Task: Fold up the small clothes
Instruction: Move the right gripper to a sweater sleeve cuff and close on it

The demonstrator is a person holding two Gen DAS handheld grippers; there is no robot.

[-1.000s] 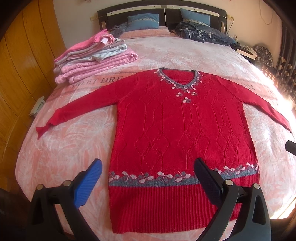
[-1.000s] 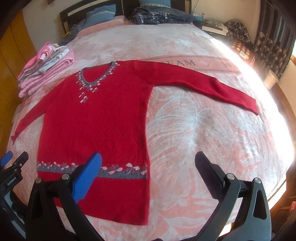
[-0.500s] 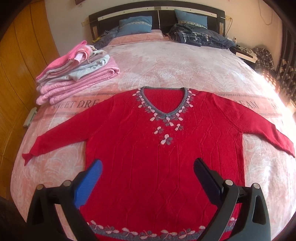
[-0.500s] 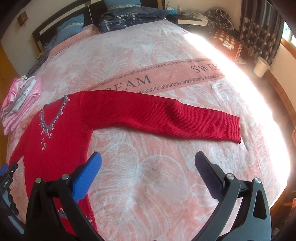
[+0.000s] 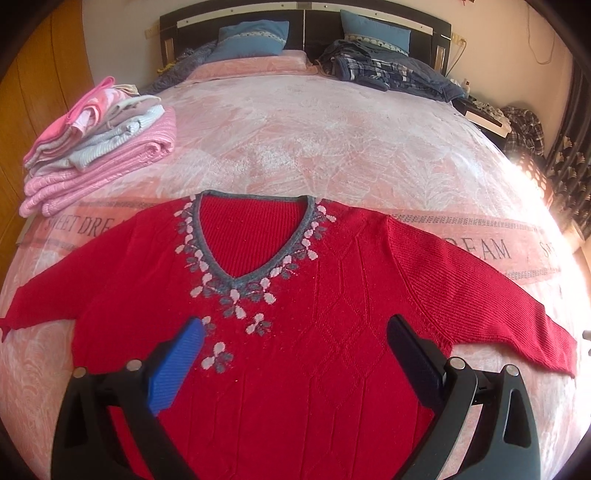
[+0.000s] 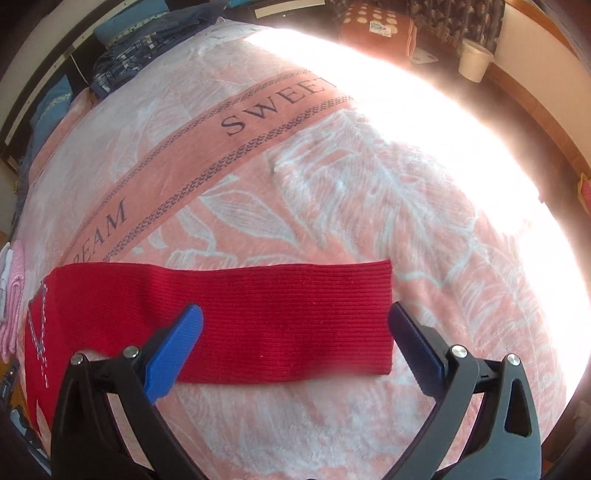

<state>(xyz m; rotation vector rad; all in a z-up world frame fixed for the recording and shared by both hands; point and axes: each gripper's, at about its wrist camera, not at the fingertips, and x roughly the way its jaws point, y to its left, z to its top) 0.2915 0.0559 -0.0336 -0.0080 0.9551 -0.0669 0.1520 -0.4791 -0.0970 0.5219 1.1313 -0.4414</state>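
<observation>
**One red sweater spread flat on a bed, two open hand-held grippers above it**

One red sweater [image 5: 295,332] lies face up and flat on a bed [image 5: 332,147] covered by a pink blanket with white leaf shapes. The sweater sits toward the foot of the bed, its grey V-neck pointing at the headboard [image 5: 303,22]. Both sleeves are spread outward toward the side edges of the bed. A band printed with the words "SWEET DREAM" crosses the blanket just behind the sweater's shoulders.

The left hand-held gripper [image 5: 295,354] hovers over the sweater's chest, just below the neckline. Its two fingers stand wide apart and hold nothing. One finger has a blue pad [image 5: 177,365]; the other looks dark.

The right hand-held gripper [image 6: 295,339] hovers over the end of the right sleeve [image 6: 258,321], near the cuff. Its two fingers are also wide apart and empty, the sleeve lying flat between them in the view. The cuff edge sits just beside the right-hand finger. Whether the fingers touch the fabric cannot be told.

One stack of folded clothes [image 5: 96,144], pink and pale grey, rests near the left edge of the bed, well apart from the sweater. Two blue pillows [image 5: 255,37] lean at the headboard. One heap of dark plaid fabric [image 5: 388,70] lies by the head of the bed on the right side. Strong sunlight washes out the right edge of the bed.
</observation>
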